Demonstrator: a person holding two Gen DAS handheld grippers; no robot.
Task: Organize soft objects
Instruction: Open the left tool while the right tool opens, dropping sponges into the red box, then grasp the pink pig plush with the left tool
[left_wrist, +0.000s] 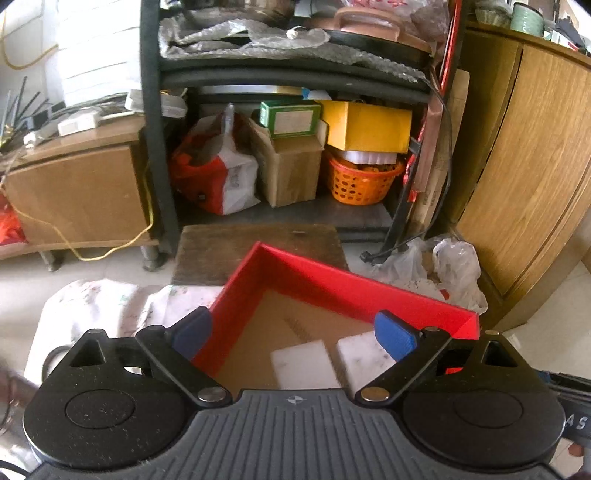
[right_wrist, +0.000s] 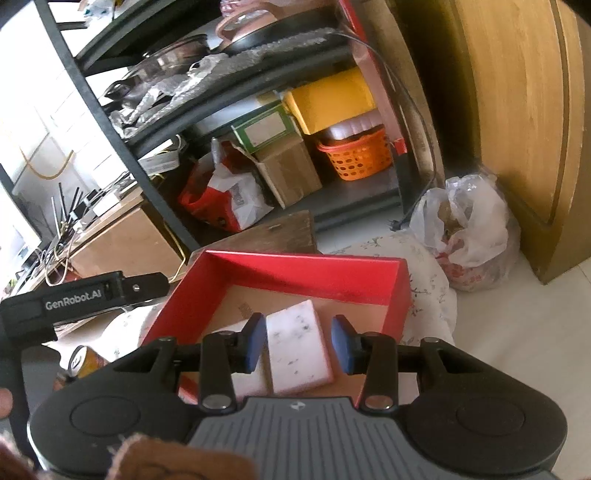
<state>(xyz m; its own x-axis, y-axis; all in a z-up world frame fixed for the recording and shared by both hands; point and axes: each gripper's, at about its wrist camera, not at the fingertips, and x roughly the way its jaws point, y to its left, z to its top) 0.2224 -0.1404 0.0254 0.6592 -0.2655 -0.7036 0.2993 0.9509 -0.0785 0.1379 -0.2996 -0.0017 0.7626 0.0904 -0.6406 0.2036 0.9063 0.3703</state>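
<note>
While both white sponge blocks lie side by side on the cardboard floor of the red box (right_wrist: 295, 271), the step in hand looks like the let-go and withdrawal. The left gripper (left_wrist: 293, 332) hovers over the box with its jaws spread wide and nothing between them; one blue pad sits outside the box's left wall, the other above the inside. The right gripper (right_wrist: 298, 341) has its jaws parted a little, straddling the speckled sponge (right_wrist: 297, 350) with a visible gap on either side, so I judge it released, not pinched. The plainer sponge (right_wrist: 245, 376) lies touching it on the left, partly hidden by the left pad.

To do this well, lift each gripper upward before swinging away, so that no pad drags a sponge or catches a wall. The left gripper needs most care, since the box wall runs just beside its pad. Open room lies above the box; its far walls stand clear of both grippers. Beyond it, a dark wooden board (left_wrist: 258, 251) and a crowded shelf (left_wrist: 295, 74) close off the far side, and a plastic bag (right_wrist: 465, 229) sits near the right corner.
</note>
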